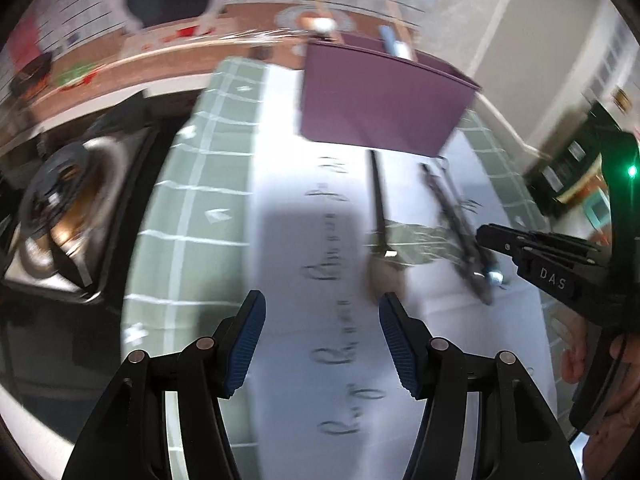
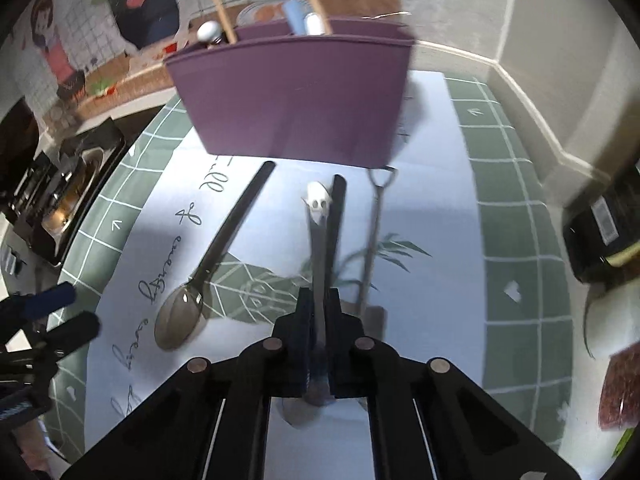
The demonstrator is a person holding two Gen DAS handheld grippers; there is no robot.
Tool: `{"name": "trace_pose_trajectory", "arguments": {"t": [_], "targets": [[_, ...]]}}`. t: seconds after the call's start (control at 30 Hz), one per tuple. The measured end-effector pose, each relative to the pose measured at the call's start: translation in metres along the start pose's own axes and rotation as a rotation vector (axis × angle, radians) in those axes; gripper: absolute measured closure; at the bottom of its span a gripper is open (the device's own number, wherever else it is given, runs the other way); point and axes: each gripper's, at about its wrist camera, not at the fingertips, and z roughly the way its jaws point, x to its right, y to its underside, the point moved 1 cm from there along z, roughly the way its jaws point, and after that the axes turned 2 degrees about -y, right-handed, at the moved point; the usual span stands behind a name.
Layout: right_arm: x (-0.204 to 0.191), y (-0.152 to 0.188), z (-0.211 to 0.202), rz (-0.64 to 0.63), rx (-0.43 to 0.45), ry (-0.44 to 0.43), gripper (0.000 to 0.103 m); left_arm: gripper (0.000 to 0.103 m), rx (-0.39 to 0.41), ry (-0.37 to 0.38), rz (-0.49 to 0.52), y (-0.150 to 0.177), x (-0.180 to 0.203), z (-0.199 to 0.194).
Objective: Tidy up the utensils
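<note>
A purple utensil holder (image 2: 296,96) stands at the far end of a white printed mat (image 2: 432,208), with several utensils in it; it also shows in the left wrist view (image 1: 376,100). My right gripper (image 2: 319,312) is shut on a thin metal utensil with a white skull-shaped end (image 2: 319,200), lifted just above the mat. A black-handled spoon (image 2: 208,276) lies to its left, a small shovel-shaped spoon (image 2: 372,248) to its right, and a black-handled utensil (image 2: 336,216) beside the held one. My left gripper (image 1: 322,320) is open and empty above the mat.
A sink (image 1: 76,208) with dishes sits to the left of the green grid mat (image 1: 192,200). A wall and corner ledge (image 2: 532,92) run along the right. A dark box (image 2: 604,236) and a red bag (image 2: 620,384) lie at the right edge.
</note>
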Motion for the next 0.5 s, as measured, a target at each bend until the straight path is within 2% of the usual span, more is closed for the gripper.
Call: {"name": "trace_pose_trajectory", "arguments": {"t": [0.1, 0.23, 0.37, 0.5], "targets": [[0.01, 0.006, -0.013, 0.023, 0.011, -0.007, 0.098, 0.043, 0.026, 0.024, 0.044, 0.001, 0.015, 0.004], [0.022, 0.016, -0.026, 0.056, 0.016, -0.013, 0.098, 0.043, 0.05, 0.013, 0.078, -0.001, 0.026, 0.014], [0.032, 0.026, -0.03, 0.086, 0.0, -0.013, 0.098, 0.043, 0.023, -0.011, 0.078, -0.006, 0.027, 0.029], [0.041, 0.034, -0.033, 0.1, 0.004, 0.027, 0.095, 0.043, -0.015, -0.043, 0.057, -0.012, 0.031, 0.044]]}}
